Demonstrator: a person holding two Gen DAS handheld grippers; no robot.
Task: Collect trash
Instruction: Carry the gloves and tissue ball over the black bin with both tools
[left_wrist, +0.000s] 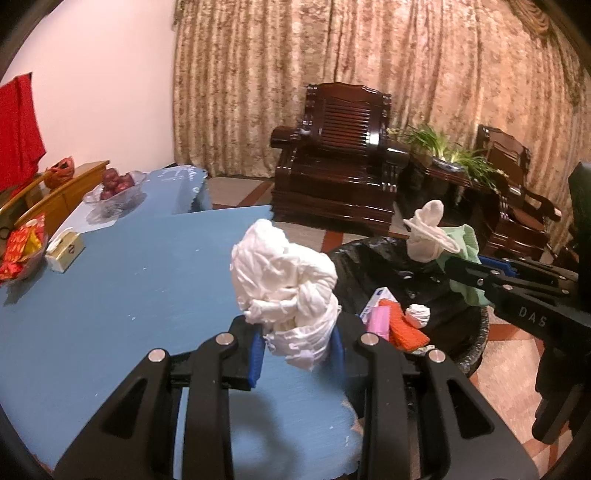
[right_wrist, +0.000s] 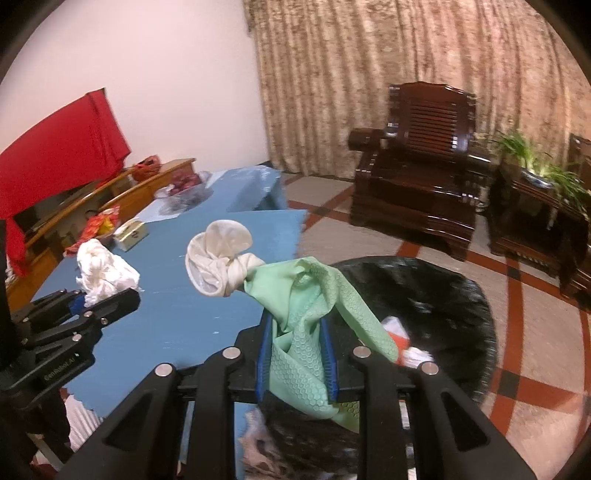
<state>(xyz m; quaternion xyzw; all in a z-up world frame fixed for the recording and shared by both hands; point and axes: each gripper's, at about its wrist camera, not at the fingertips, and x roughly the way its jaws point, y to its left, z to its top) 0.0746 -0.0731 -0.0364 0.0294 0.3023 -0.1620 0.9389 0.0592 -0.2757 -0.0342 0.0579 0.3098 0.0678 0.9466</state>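
The left hand-held gripper (left_wrist: 299, 347) clamps a white plastic bag (left_wrist: 280, 280), the right hand-held gripper (right_wrist: 297, 354) clamps a green rubber glove (right_wrist: 306, 317), both beside the black-lined trash bin (left_wrist: 388, 258) holding scraps.

home living room. dark carved wooden armchair (left_wrist: 332, 155) stands before floor-length beige patterned curtain (left_wrist: 369, 74); potted green plant (left_wrist: 454, 155) on dark side table just right of armchair. tiled floor (right_wrist: 535, 350) with red bands in front of armchair. left of armchair: blue counter (left_wrist: 129, 266) with glass fruit bowl (left_wrist: 116, 188), snack packets (left_wrist: 22, 247), tissue box (left_wrist: 65, 250).
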